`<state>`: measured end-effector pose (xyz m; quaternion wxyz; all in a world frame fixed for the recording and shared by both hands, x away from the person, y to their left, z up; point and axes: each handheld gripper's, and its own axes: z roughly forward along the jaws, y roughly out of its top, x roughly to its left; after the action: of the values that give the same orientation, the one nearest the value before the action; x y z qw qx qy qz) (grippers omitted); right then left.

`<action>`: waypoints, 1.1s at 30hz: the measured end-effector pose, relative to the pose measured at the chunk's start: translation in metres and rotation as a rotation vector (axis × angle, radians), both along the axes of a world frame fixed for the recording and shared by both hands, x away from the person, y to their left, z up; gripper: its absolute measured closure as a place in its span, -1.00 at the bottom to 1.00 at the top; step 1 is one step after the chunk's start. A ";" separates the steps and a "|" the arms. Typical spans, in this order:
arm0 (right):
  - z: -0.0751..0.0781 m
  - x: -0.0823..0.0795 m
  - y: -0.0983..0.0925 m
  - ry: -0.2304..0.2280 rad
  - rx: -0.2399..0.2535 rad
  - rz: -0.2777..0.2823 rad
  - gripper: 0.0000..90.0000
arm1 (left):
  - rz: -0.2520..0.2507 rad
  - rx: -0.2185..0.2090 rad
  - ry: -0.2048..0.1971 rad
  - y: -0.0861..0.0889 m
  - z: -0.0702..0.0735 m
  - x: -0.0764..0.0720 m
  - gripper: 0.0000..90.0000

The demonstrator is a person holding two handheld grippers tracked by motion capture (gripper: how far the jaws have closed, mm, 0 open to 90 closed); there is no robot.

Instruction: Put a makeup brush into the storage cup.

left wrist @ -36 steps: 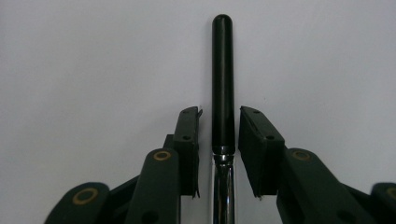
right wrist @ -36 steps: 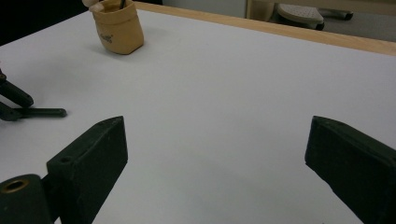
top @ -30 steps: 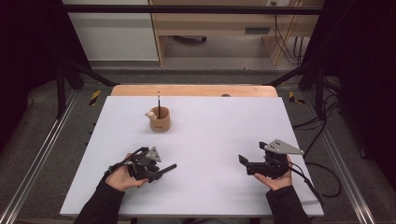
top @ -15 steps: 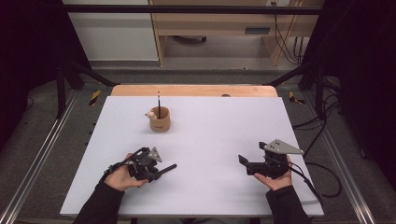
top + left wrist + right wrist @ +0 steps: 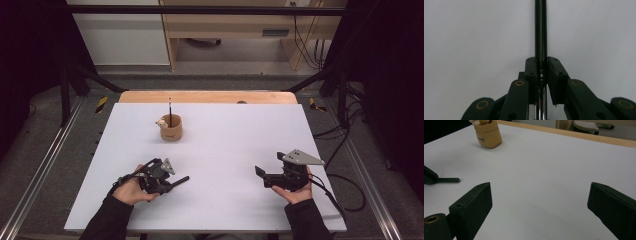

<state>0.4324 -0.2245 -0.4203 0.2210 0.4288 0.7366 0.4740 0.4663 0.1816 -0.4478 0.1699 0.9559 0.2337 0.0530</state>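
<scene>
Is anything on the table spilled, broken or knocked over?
Nothing stands out. The small tan holder cup stands upright with a thin dark stick in it, and the left gripper grips a slim black pen lying level.

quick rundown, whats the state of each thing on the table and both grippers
left gripper: jaws have just been closing, now shut on the thin black pen with a silver end, held level just over the table
right gripper: jaws wide open, nothing between them
small tan wooden cup: upright, one black pen standing in it
white table top: flat, cup standing on its far left part
</scene>
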 end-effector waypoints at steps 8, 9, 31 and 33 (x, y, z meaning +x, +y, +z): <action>0.000 0.000 0.000 0.001 -0.001 0.001 -0.86 | 0.007 -0.003 0.007 0.000 0.000 0.001 0.75; 0.000 0.000 0.000 0.001 -0.001 0.001 -0.86 | 0.011 -0.006 0.010 0.000 0.000 0.001 0.75; 0.000 0.000 0.000 -0.004 0.001 0.007 -0.86 | -0.004 -0.112 -0.046 0.004 0.018 -0.005 0.75; 0.000 0.000 0.000 -0.004 0.001 0.008 -0.86 | -0.001 -0.127 -0.056 0.004 0.020 -0.006 0.75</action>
<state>0.4322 -0.2243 -0.4198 0.2203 0.4250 0.7378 0.4759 0.4605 0.1855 -0.4280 0.2366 0.9415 0.2311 0.0646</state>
